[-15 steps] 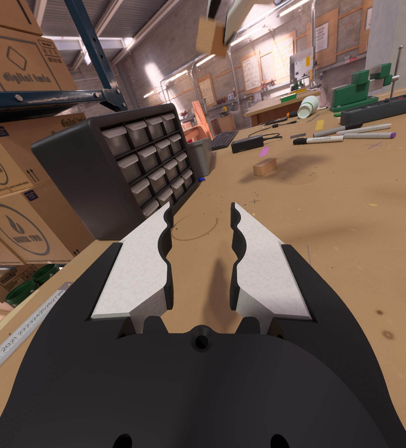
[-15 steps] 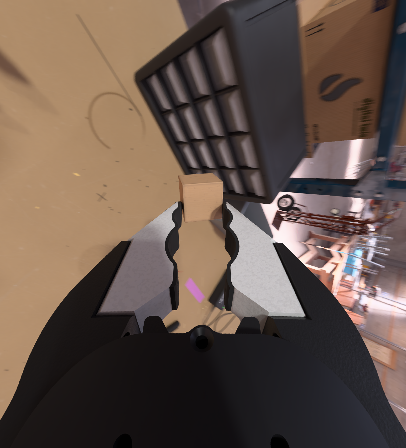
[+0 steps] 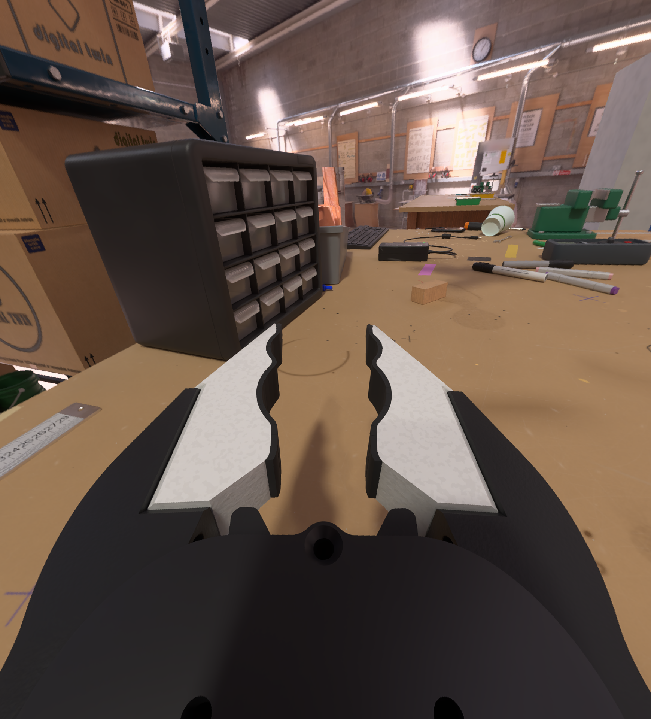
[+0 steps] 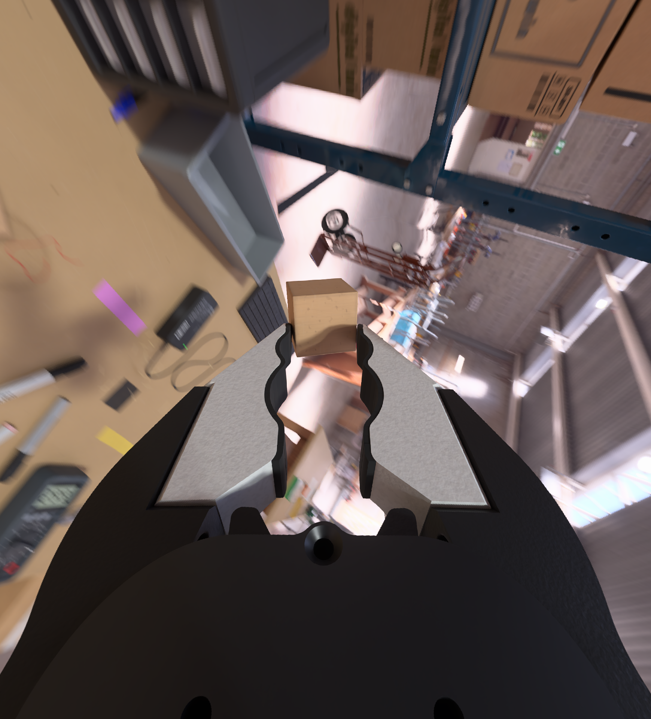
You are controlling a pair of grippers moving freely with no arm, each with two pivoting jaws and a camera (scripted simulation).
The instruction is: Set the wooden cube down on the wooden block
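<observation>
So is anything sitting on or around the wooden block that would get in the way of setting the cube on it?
Nothing visible does. The wooden block lies alone on the workbench, its top bare; the nearest items, a purple tape strip and markers, lie clear of it. The right gripper holds the wooden cube.

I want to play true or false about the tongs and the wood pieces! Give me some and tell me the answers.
1. The right tongs pinch the wooden cube. True.
2. The left tongs hold a marker. False: they are open and hold nothing.
3. The wooden block lies on the workbench. True.
4. The wooden cube already sits on the wooden block. False: the cube is up in the air between the right tongs.
5. The paper cup stands upright. False: it lies on its side.
</observation>
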